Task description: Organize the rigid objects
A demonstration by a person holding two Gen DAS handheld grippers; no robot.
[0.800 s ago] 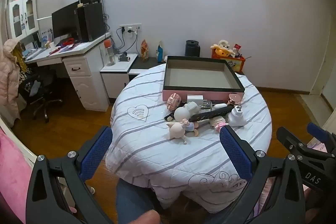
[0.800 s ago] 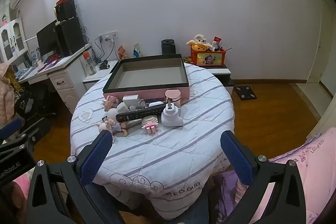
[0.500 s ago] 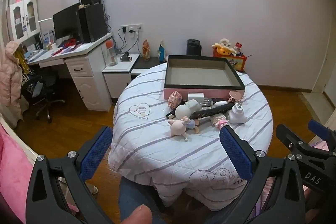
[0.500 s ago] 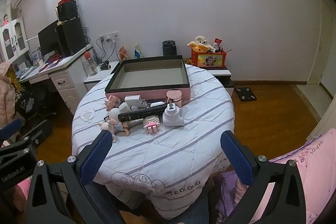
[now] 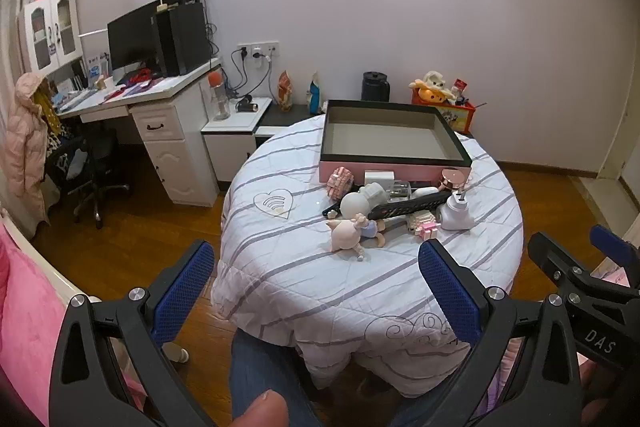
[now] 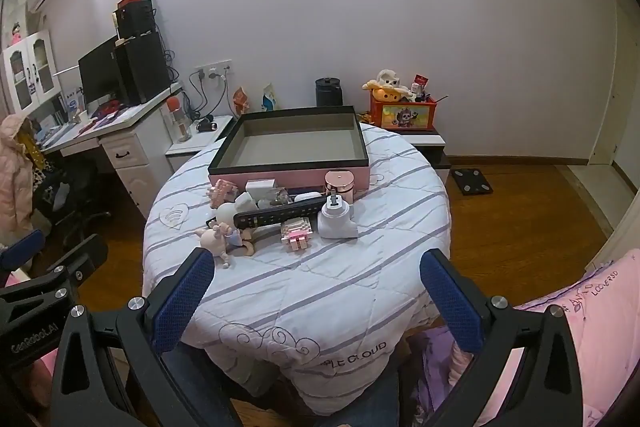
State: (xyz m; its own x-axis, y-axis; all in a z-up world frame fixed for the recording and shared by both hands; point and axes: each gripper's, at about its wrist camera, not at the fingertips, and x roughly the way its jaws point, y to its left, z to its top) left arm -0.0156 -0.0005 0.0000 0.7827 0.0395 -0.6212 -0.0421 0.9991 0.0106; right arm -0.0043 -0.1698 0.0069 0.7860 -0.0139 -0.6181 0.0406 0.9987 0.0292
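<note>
Black remote (image 6: pixel 280 215) lying crosswise atop the clutter before the pink box (image 6: pixel 288 147), ahead of both wide-open, empty grippers, left gripper (image 5: pixel 316 291) and right gripper (image 6: pixel 316 291), nearer the right.

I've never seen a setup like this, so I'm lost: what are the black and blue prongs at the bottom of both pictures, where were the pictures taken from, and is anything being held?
There is no robot here: a person holds a two-finger tool in each hand, with a fisheye camera looking along its fingers. One picture comes from the left hand-held gripper, the other from the right hand-held gripper. The blue pads are their fingertips. Both are wide open and hold nothing.

Ahead is a round table under a striped cloth. On it sits an empty pink box, open on top. In front of it lies a small pile: a black remote, a pig figurine, a pink block toy and a white plug-like device.
</note>
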